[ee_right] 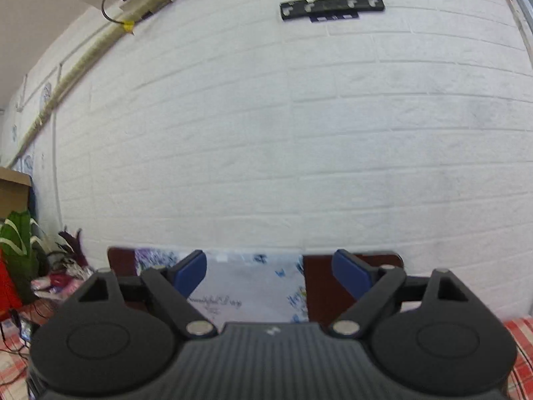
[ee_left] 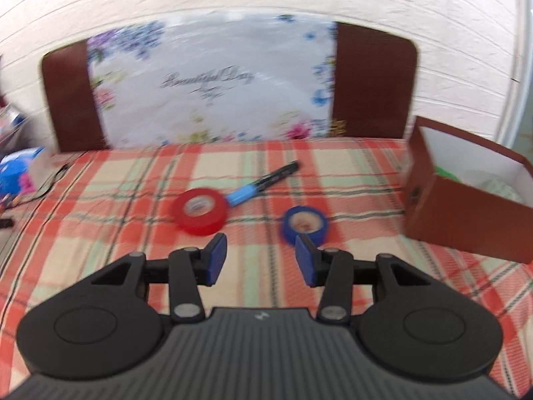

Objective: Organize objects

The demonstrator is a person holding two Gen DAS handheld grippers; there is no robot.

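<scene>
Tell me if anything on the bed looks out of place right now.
Three items lie loose on the checked bedspread instead of in the brown box at right: a red tape roll, a blue tape roll and a marker touching the red roll. Nothing looks spilled or damaged.

Bright even daylight, motion blur, fisheye-curved edges.

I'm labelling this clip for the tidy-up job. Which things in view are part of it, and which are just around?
Part of the job:
red tape roll
blue tape roll
marker
brown box
left gripper, open

Just around:
headboard
plaid sheet
brick wall
</scene>
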